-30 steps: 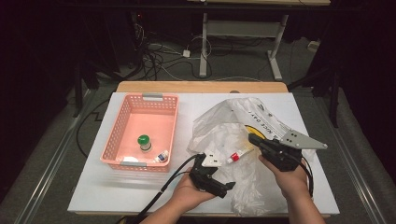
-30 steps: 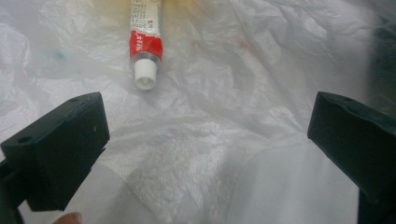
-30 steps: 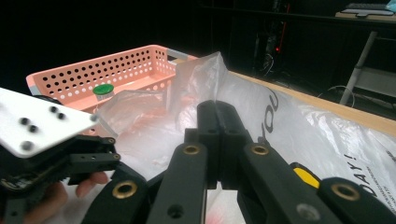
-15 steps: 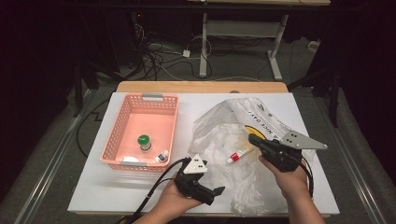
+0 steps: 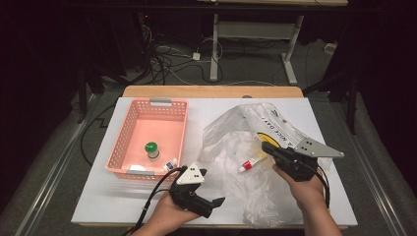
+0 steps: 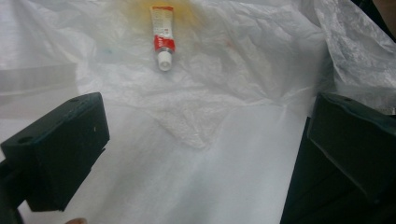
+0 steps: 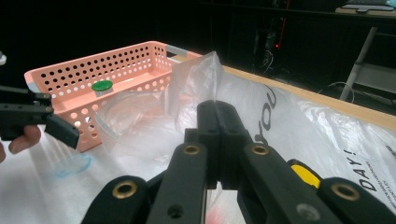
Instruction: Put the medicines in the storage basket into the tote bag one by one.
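The right gripper (image 5: 269,149) has its jaws pinched tight on a fold of the clear plastic bag (image 5: 255,147), holding it up off the white table (image 5: 98,196). The left gripper (image 5: 212,204) has its jaws spread wide, gripping nothing, near the bag's edge. A small red-and-white tube (image 5: 252,162) lies inside the bag, between the grippers. A pink basket (image 5: 129,132) stands just left.

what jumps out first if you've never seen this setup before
The big crumpled clear plastic bag sprawled over the right half of the white table, with the right gripper pinching a fold of it. A small red-and-white tube lies on the bag, and the open left gripper points toward it from the near edge. On the left sits a pink basket holding a green-capped bottle.
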Demonstrator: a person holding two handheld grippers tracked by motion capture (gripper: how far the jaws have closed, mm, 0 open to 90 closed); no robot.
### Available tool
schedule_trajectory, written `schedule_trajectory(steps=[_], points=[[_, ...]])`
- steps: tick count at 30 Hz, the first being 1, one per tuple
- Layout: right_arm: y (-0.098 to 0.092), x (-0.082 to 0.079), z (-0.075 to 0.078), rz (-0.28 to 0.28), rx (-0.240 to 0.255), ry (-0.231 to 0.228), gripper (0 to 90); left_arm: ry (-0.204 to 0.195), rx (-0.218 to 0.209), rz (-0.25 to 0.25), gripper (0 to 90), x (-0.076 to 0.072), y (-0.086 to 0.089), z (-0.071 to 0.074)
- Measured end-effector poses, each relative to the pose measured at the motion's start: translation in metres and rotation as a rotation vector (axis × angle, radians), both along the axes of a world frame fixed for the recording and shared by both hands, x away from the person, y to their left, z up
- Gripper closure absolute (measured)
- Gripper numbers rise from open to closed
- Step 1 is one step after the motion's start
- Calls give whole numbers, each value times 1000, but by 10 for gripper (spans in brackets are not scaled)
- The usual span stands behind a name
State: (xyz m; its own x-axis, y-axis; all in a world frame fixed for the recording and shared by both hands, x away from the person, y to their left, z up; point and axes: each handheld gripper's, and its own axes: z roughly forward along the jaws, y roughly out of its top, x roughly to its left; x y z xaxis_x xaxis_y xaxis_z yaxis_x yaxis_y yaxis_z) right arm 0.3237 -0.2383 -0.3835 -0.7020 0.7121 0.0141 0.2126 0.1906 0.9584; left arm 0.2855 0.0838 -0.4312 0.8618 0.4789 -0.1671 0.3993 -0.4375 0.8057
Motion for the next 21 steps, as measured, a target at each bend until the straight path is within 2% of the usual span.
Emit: schedule_trajectory(steps=[9,16,21], points=[[-3,-1,1,-7,7,0,900,0,0,35,0,4,20,7],[-5,-2,2,-10,11,-4,900,-7,-2,92,0,10,36,9],[-6,-2,2,-13,9,-8,900,-27,11,122,0,13,44,11]])
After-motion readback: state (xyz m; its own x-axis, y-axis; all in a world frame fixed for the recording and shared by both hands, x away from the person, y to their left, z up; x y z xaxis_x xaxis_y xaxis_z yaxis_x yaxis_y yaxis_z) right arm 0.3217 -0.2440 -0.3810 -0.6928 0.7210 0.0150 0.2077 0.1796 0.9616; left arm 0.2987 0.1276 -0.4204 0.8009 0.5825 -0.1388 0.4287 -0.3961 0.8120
